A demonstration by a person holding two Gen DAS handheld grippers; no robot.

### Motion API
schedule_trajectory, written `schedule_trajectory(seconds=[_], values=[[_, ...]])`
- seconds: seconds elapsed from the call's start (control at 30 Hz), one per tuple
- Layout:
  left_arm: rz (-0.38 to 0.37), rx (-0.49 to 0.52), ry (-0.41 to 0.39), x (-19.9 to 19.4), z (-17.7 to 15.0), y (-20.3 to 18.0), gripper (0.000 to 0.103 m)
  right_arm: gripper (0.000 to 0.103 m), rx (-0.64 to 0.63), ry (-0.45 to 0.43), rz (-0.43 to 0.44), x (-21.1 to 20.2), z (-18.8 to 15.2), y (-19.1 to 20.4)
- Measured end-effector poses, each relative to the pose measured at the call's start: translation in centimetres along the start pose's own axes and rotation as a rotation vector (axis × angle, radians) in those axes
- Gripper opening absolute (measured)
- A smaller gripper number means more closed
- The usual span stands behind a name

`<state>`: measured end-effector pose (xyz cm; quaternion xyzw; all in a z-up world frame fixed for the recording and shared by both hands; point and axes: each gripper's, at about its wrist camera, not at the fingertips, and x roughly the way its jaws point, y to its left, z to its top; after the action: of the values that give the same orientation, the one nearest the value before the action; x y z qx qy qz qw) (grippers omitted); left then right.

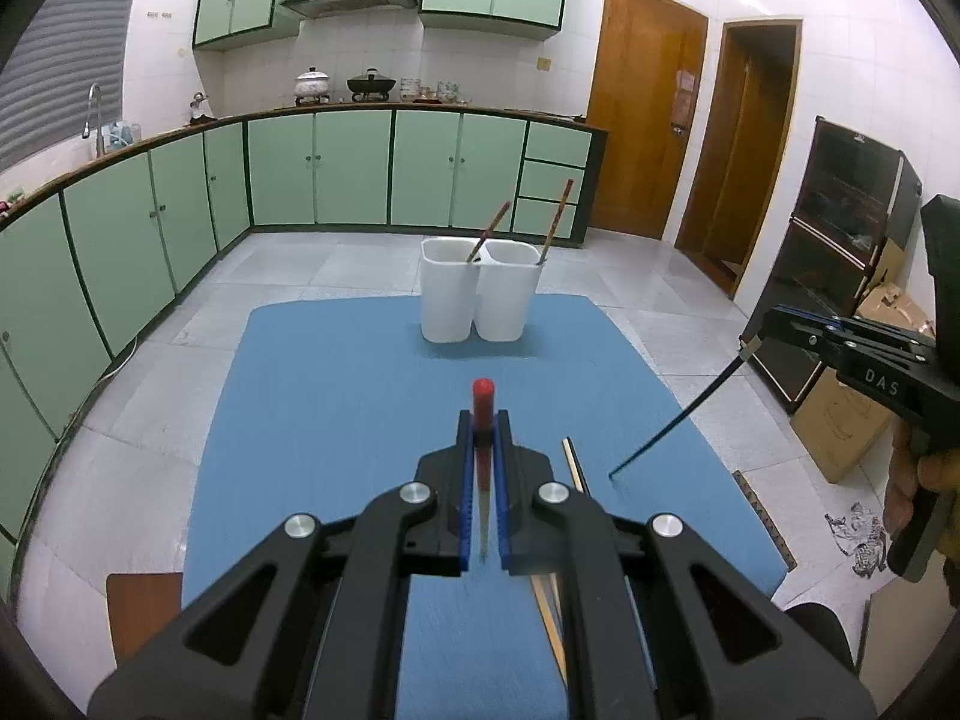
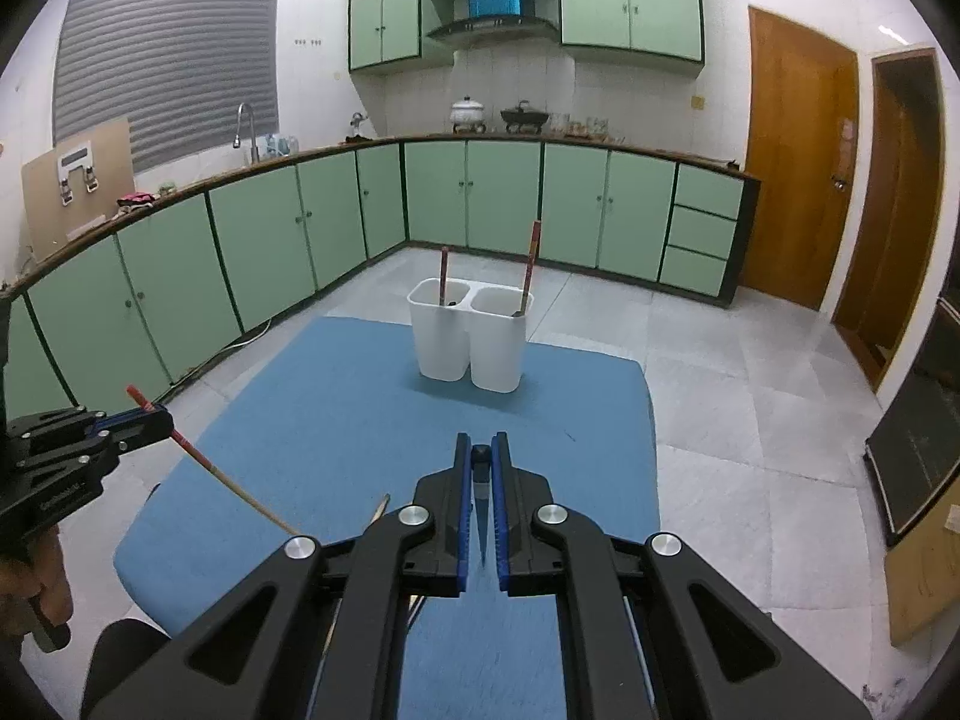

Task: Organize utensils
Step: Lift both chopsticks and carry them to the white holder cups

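Over blue mat (image 1: pixel 336 396) | left gripper (image 1: pixel 485 420) clamps red-capped chopstick (image 1: pixel 483 396) | right gripper (image 2: pixel 482 450) clamps slim dark chopstick (image 2: pixel 482 510)

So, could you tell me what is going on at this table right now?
A person is sorting chopsticks into a white two-compartment holder at the far end of the blue-covered table. The left gripper is shut on a red-topped chopstick, and the right gripper is shut on a dark chopstick; both are held above the table. Each compartment already holds one red-topped chopstick. At least one more light chopstick lies on the table near the grippers.
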<state>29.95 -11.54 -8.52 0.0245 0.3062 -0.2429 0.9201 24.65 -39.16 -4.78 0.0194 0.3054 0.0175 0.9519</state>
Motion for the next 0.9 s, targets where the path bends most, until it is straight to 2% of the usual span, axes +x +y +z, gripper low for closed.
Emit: schedule_trajectory(seconds=[0.5, 0.73, 0.9], values=[[-0.004, 0.039, -0.022, 0.6, 6.6, -0.1, 0.005, 0.006, -0.069, -0.001, 0.021, -0.7, 7.4, 0.3], [0.02, 0.049, -0.075, 1.5, 11.9, 0.1, 0.005, 0.006, -0.037, -0.042, 0.028, 0.1, 12.9, -0.5], [0.046, 0.047, -0.141, 2.2, 16.7, 0.2, 0.005, 0.006, -0.001, -0.074, 0.04, 1.3, 16.8, -0.9]])
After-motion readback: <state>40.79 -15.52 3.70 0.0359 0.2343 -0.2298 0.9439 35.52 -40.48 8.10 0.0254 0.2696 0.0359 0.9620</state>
